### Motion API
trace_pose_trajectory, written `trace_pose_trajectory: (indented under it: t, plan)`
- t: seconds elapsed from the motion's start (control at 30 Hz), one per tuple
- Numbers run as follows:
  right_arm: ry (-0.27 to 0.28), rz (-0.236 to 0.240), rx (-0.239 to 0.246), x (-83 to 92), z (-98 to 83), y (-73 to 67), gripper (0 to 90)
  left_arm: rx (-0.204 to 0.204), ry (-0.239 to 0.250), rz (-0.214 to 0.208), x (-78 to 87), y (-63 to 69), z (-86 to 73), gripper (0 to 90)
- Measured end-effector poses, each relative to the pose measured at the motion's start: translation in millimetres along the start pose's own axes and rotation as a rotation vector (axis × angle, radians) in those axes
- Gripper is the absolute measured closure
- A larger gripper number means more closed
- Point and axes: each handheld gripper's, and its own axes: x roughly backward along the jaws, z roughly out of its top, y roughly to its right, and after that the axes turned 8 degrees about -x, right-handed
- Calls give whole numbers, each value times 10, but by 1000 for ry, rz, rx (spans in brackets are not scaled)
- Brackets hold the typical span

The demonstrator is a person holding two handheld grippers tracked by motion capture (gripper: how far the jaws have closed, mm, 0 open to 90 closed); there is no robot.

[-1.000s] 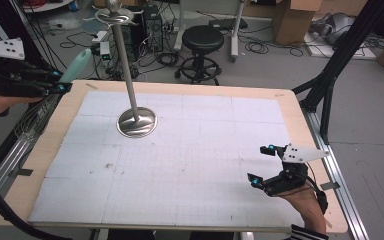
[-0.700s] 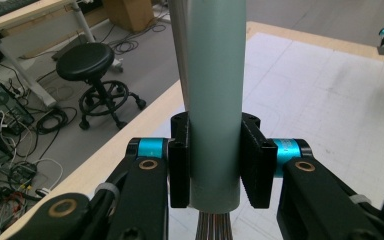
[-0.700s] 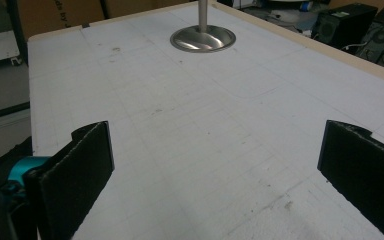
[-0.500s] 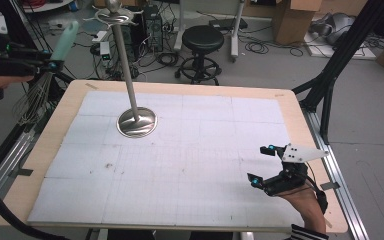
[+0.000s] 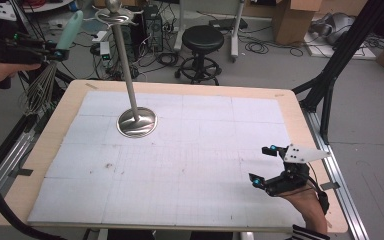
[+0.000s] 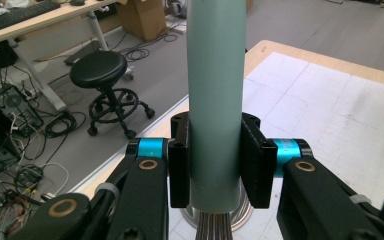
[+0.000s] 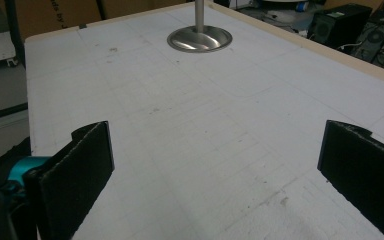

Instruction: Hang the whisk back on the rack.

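Left gripper [image 5: 55, 52] has its fingers clamped on the whisk [image 5: 62, 45] handle, up off the bench's [image 5: 285, 107] far-left corner, wires hanging down; metal stand [image 5: 136, 120] nearby. Right gripper [image 5: 262, 165] rests near the front-right edge, fingers wide open, holding nothing.

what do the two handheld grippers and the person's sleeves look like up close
Both grippers are black, with flat black pads and turquoise rings at the finger joints. The left gripper shows brass-coloured pivot pins. The right gripper carries a pale grey three-cornered plate dotted with small dark marks, and a black cable trails from it. A striped black and white cuff shows at the right wrist.
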Motion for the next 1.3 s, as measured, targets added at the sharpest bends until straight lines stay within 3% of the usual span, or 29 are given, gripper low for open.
trace_pose_trajectory:
  t: [1.3]
  plan:
    - [6,2,-1,7,4,-1,5,2,-70,-9,-433,9,44,696]
